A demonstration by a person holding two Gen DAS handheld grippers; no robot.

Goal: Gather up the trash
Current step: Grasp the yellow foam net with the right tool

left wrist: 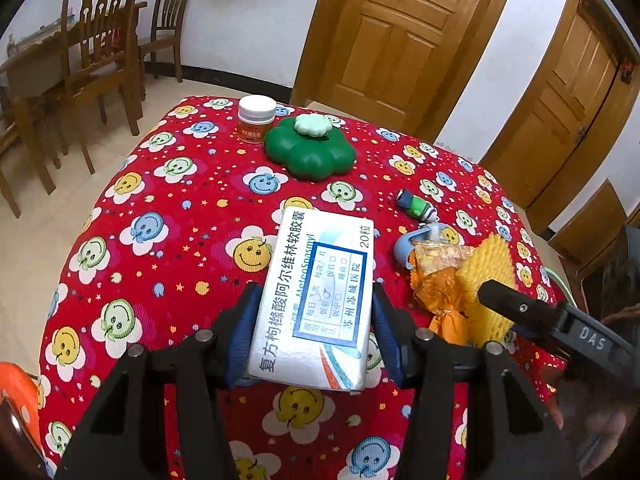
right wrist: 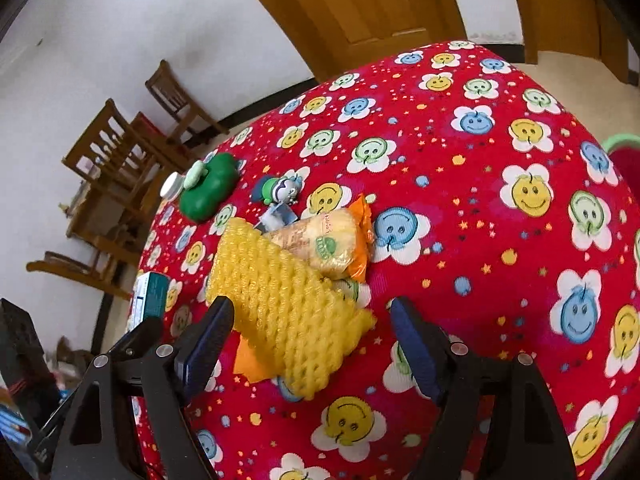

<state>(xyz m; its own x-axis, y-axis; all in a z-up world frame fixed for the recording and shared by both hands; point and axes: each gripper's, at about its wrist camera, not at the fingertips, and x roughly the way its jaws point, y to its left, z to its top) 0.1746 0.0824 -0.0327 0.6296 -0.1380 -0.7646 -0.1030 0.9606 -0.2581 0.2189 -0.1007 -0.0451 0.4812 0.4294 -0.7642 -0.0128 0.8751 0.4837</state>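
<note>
My left hand-held gripper (left wrist: 312,320) is clenched on the white medicine box (left wrist: 316,300). My right hand-held gripper (right wrist: 312,336) stands released, nearer the yellow foam net (right wrist: 280,296) on the counter (right wrist: 460,200), whose long axis runs toward eleven o'clock.

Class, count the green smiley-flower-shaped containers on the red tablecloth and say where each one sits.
1. The green flower-shaped container sits near the table's far edge, beside the white-lidded jar. Others may be hidden outside the views.

orange wrapper (right wrist: 248,364) mostly hidden under yellow foam net (right wrist: 288,304); jar label (left wrist: 253,130) unreadable
</note>
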